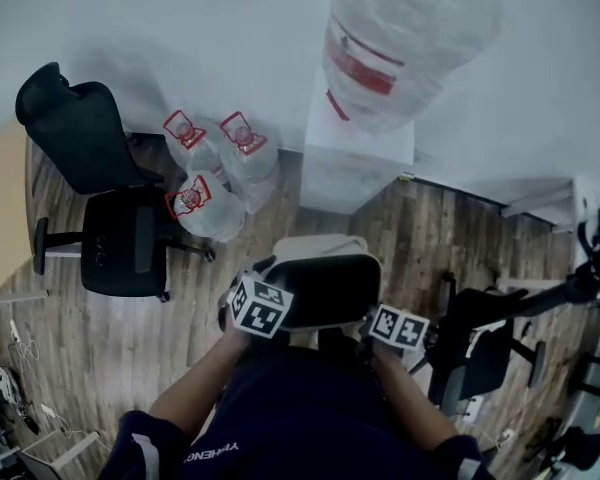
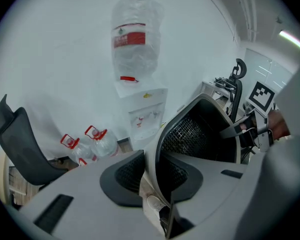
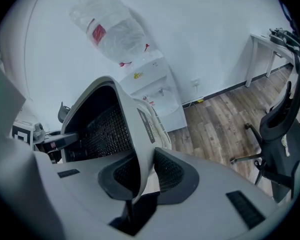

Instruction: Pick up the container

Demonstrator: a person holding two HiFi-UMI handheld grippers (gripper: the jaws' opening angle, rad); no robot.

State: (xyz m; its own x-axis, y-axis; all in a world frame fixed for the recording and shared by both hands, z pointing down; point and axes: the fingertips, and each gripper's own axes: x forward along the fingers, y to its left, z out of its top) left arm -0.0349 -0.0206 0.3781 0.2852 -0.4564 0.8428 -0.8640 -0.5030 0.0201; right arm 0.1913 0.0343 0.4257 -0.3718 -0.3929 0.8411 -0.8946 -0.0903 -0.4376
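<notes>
1. Wood-plank floor (image 1: 420,228) meets a plain white wall (image 1: 180,28), seen from steeply above.
2. A white water dispenser (image 1: 355,158) stands against the wall with a large clear bottle (image 1: 400,38), red-labelled, upside down on top.
3. A black mesh-backed office chair (image 1: 110,208) stands at the left, and a second dark chair (image 1: 480,348) at the right.
4. The light grey plastic container (image 1: 325,283), open-topped with a black mesh inside, is held off the floor just in front of the person's body, between the two claws and on the near side of the dispenser.
5. Three clear water jugs with red caps (image 1: 210,203) lie in a cluster on the floor between the left chair and the dispenser.
6. The left claw (image 2: 152,176) is closed on the container's left wall, with one pad inside against the mesh and the other outside.
7. The right claw (image 3: 140,179) grips the opposite wall the same way, its jaws narrowly parted by the thin rim pinched between them.
</notes>
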